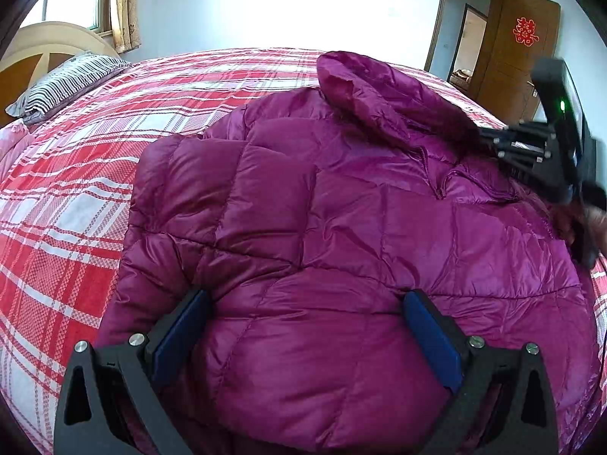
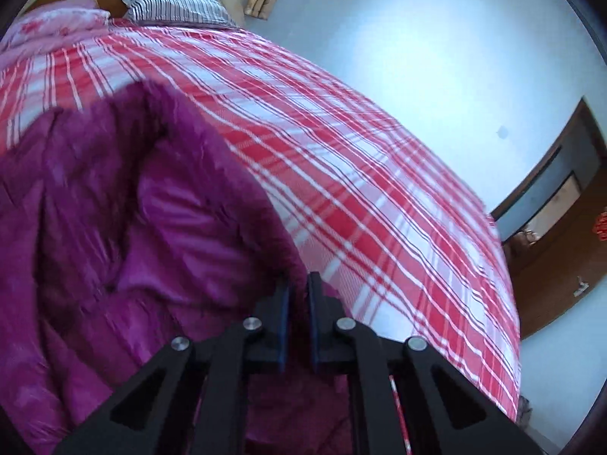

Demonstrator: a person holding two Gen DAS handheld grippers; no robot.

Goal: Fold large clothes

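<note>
While the right gripper (image 2: pixel 299 295) is pinched nearly shut on the furry hood edge (image 2: pixel 265 204) of the jacket (image 2: pixel 114 227), the left gripper (image 1: pixel 303 341) stands wide, its blue pads (image 1: pixel 182 337) straddling a quilted panel at the hem without pressing it. That jacket lies spread on the plaid bed (image 1: pixel 76 189), hood toward 12 o'clock in the left view. For this step, judged a fold of the hood or shoulder side inward, the pinch should take in padding along with the fur, since slick shell fabric may slip out; the lift should be low and carried across toward 9 o'clock, with the left jaws closing on the hem, or at least pressing down there, to anchor the body. Only the left view shows the whole jacket, its zipper (image 1: pixel 440 185), and the right gripper (image 1: pixel 531 151) arriving at 3 o'clock. Only the right view shows the fur trim between the pads, though blur leaves the depth of the bite unclear, and the pink bedding beside the pillow (image 2: pixel 178 7) at 11 o'clock.
</note>
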